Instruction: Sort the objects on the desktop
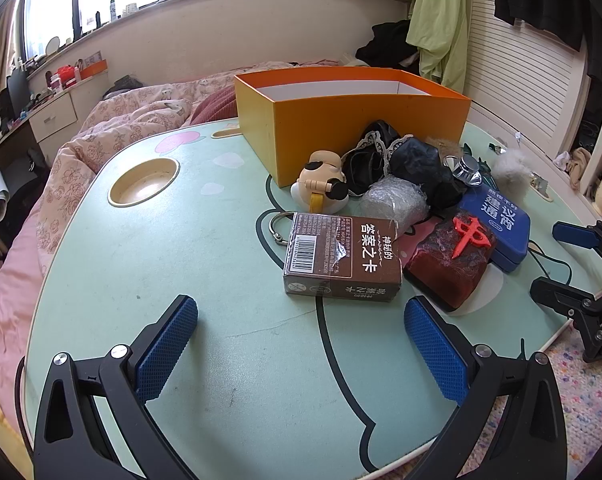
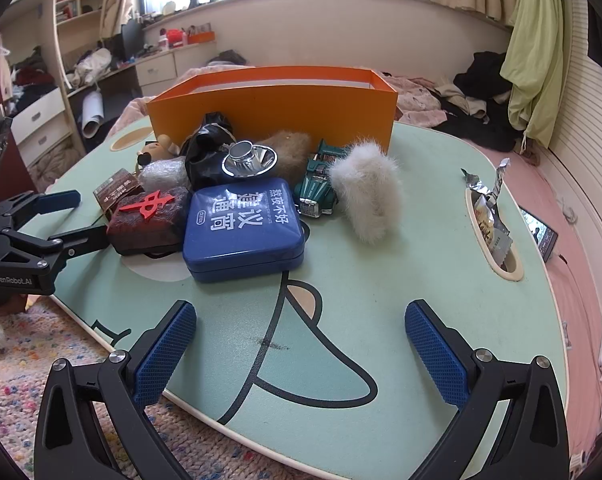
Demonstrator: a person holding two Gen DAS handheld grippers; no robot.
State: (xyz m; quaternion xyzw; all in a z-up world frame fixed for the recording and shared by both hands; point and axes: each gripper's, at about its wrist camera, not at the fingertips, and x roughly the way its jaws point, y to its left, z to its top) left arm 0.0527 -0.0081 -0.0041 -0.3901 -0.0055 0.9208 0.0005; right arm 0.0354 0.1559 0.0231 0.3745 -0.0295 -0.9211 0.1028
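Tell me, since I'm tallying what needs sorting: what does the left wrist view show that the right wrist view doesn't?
Left wrist only: a metal binder ring beside the brown card box, and black lace-trimmed fabric.
Right wrist only: a green toy car, a brown fur piece, and a slot stuffed with foil wrappers.
Both: orange box, blue tin, red mahjong-tile block, white fur puff, chrome knob.

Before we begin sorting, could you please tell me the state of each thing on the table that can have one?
Orange box: open, no lid; inside hidden.
Blue tin: lid closed, lying flat.
Brown card box: closed, flat.
Left gripper: jaws open, empty.
Right gripper: jaws open, empty.
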